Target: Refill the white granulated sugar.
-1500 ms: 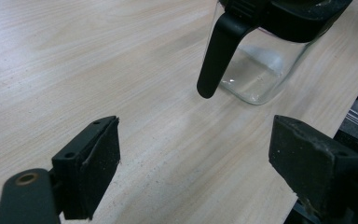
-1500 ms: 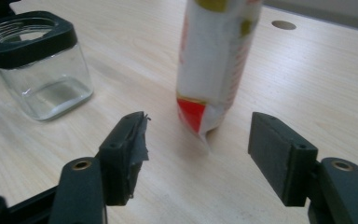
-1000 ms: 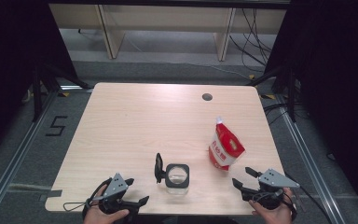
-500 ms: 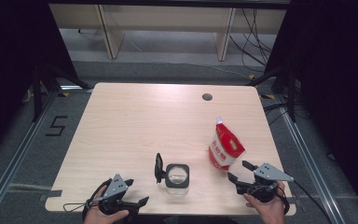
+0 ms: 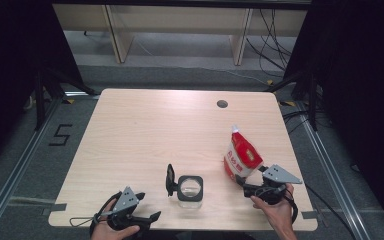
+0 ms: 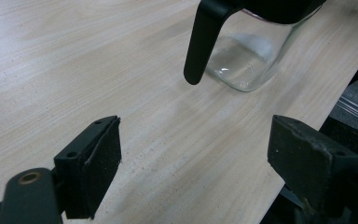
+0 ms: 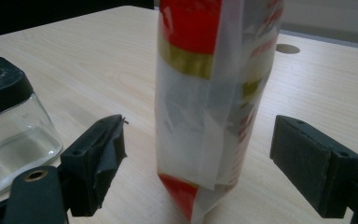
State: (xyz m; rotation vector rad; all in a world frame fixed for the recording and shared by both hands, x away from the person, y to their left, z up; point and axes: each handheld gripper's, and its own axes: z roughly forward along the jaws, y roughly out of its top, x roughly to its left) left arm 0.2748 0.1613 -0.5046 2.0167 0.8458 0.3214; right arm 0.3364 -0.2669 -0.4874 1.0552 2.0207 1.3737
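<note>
Jaws of the right gripper have just been opening and stand wide, flanking the upright pouch without touching. Left gripper gapes empty over the bench, jar at one o'clock.

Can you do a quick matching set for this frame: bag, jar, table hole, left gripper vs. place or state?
Things:
1. red and white bag
2. glass jar
3. cable hole
4. left gripper

Places or states:
A. far side of the table, right of centre
B. upright between the open jaws of the right gripper, pads not touching it
C. open over bare wood at the near left edge
D. near the front edge, black handle on its left

Pairs: 1-B, 2-D, 3-A, 4-C
</note>
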